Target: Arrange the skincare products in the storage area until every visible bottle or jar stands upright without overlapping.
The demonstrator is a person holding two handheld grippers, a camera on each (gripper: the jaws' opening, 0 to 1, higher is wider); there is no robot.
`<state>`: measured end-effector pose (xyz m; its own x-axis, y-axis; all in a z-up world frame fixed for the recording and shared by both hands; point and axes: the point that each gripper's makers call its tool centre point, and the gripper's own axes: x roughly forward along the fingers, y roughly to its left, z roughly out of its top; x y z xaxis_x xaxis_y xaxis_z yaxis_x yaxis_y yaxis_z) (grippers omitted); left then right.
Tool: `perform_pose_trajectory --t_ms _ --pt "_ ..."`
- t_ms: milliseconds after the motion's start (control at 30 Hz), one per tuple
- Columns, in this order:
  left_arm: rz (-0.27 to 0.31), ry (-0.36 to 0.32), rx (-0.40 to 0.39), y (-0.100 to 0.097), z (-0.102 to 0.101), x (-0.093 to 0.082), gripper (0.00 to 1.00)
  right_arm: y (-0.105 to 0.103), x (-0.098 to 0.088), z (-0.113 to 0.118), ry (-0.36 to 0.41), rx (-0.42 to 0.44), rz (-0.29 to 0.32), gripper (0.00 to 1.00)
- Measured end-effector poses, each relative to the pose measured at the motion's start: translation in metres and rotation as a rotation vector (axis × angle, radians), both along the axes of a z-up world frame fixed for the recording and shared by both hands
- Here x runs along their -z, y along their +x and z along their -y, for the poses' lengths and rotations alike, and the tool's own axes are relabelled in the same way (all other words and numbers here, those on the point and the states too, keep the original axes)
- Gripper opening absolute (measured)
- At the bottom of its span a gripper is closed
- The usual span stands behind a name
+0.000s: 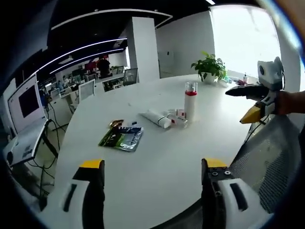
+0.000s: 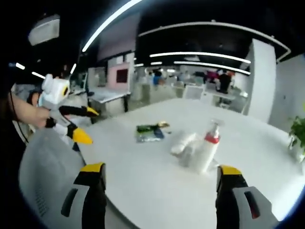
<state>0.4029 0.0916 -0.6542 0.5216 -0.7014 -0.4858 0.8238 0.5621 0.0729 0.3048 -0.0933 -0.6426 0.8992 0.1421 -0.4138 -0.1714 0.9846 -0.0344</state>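
In the left gripper view, the left tool [image 1: 151, 191] hangs with its jaws spread wide and empty over the near edge of the white worktop [image 1: 157, 157]. Farther in lies a flat green sachet [image 1: 121, 137], then a white tube [image 1: 156, 118] on its side, then an upright pump bottle [image 1: 190, 101] with a red band just beside the tube. A potted plant [image 1: 209, 67] stands beyond. At far right the right tool [image 1: 249, 106] hovers off the worktop, jaws parted, holding nothing.
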Motion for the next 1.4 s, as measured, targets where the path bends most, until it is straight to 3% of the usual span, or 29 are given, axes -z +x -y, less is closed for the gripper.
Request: perform_pose_trajectory --t_ms 467,600,700,733,800,900,1033,1200,1400 --pt "0.007 0.009 0.012 -0.002 0.000 -0.001 0.78 -0.003 0.010 -0.004 0.028 -0.013 -0.052 0.99" --pt "-0.022 -0.021 0.000 0.001 0.001 -0.005 0.78 -0.004 0.009 -0.002 0.021 -0.009 -0.060 0.99" --pt "-0.097 -0.094 -0.058 0.010 0.004 -0.008 0.79 -0.004 0.003 0.005 -0.003 0.006 -0.046 0.99" --pt "-0.135 -0.118 -0.080 0.014 0.007 -0.008 0.79 -0.004 0.002 0.008 -0.043 -0.002 -0.046 0.99" --pt "-0.141 -0.097 -0.083 0.024 0.013 -0.008 0.79 -0.005 0.001 0.015 -0.103 0.003 -0.043 0.99" --pt "-0.135 -0.056 -0.058 0.034 0.027 -0.012 0.78 -0.004 -0.002 0.020 -0.049 0.050 -0.011 0.99" --pt "-0.147 -0.040 -0.037 0.050 0.050 -0.019 0.77 -0.004 -0.007 0.029 -0.068 0.085 0.018 0.99" --pt "-0.152 -0.022 -0.025 0.066 0.071 -0.024 0.75 -0.003 -0.006 0.029 -0.044 0.087 0.014 0.99" --pt "-0.165 0.008 0.008 0.075 0.087 -0.021 0.75 -0.001 -0.005 0.024 -0.076 0.065 0.015 0.99"
